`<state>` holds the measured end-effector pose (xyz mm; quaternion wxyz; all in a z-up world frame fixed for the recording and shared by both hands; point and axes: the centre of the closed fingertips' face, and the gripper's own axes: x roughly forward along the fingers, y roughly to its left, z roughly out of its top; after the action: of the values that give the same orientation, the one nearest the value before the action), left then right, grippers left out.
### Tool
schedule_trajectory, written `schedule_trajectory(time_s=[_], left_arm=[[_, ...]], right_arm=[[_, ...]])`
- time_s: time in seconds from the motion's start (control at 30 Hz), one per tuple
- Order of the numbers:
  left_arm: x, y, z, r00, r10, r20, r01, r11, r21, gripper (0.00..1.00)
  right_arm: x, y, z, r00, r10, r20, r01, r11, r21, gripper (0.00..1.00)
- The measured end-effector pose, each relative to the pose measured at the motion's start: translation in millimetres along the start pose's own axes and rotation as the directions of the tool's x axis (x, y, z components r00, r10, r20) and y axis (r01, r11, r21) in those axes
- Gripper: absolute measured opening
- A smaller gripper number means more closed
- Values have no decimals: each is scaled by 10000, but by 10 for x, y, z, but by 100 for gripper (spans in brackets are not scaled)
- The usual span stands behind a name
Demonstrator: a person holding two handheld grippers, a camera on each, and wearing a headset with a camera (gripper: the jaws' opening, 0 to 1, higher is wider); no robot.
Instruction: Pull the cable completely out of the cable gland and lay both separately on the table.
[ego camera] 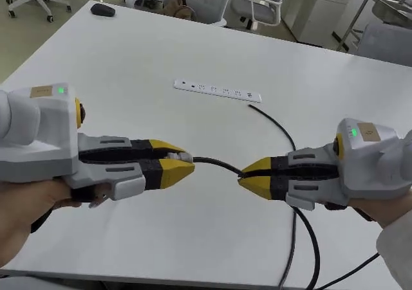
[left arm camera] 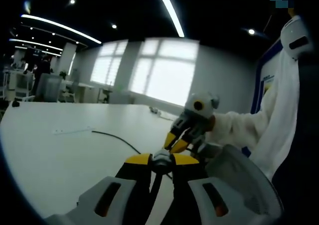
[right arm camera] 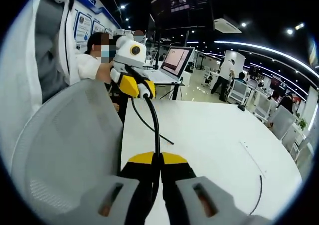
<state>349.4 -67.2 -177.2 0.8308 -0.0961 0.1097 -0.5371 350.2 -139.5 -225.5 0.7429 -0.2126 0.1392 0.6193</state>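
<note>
1. Your left gripper [ego camera: 188,161] has a boxy, pale grey housing. Its black jaws end in yellow wedge tips.
2. On top of it you carry a tan square label [ego camera: 41,91] beside a lit green lamp [ego camera: 61,90]. A round yellow knob [ego camera: 78,113] sits on its side.
3. Your right gripper [ego camera: 243,178] is built the same way, with a grey body, black jaws and yellow tips. It has its own green indicator [ego camera: 353,133] and tan sticker [ego camera: 368,130].
4. In the left gripper view, grey slotted shells [left arm camera: 112,197] flank your jaws.
5. You wear a white sleeve [ego camera: 396,248] on your right arm.
</note>
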Motion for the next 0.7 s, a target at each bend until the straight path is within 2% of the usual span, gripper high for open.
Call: schedule_trajectory(time_s=[0.03, 0.1, 0.2, 0.43, 0.53, 0.57, 0.63, 0.7], left_arm=[[-1, -1, -5, 10000, -28, 3, 28, 9999, -125, 17], [0, 3, -11, 10000, -32, 14, 32, 9998, -195, 17], [6, -4, -3, 10000, -19, 51, 19, 9999, -121, 17], [25, -13, -45, 9998, 68, -200, -62, 9996, 262, 17], [10, 5, -9, 9999, 159, -39, -157, 9995, 287, 17], [0, 14, 8, 9998, 192, 43, -193, 9994, 270, 17], [-1, 12, 19, 9998, 184, 87, -186, 9994, 279, 17], [3, -4, 15, 9999, 116, 65, -118, 9995, 280, 17]], right_arm=[[-20, -4, -76, 9996, -57, -265, 57, 10000, -3, 3], [-50, -7, -155, 9987, -151, -478, 151, 9999, 9, 3], [-84, 3, -163, 9996, -200, -219, 204, 9996, 203, 3], [-84, 29, -192, 9991, -197, -387, 210, 9993, 316, 4], [-122, 5, -112, 9993, -257, -286, 273, 9980, 573, 6], [-133, -3, -67, 9994, -304, -162, 312, 9981, 526, 12], [-152, 10, 86, 9993, -239, 295, 230, 9992, 313, 19], [-161, 40, 208, 9982, 25, 607, -30, 10000, 71, 18]])
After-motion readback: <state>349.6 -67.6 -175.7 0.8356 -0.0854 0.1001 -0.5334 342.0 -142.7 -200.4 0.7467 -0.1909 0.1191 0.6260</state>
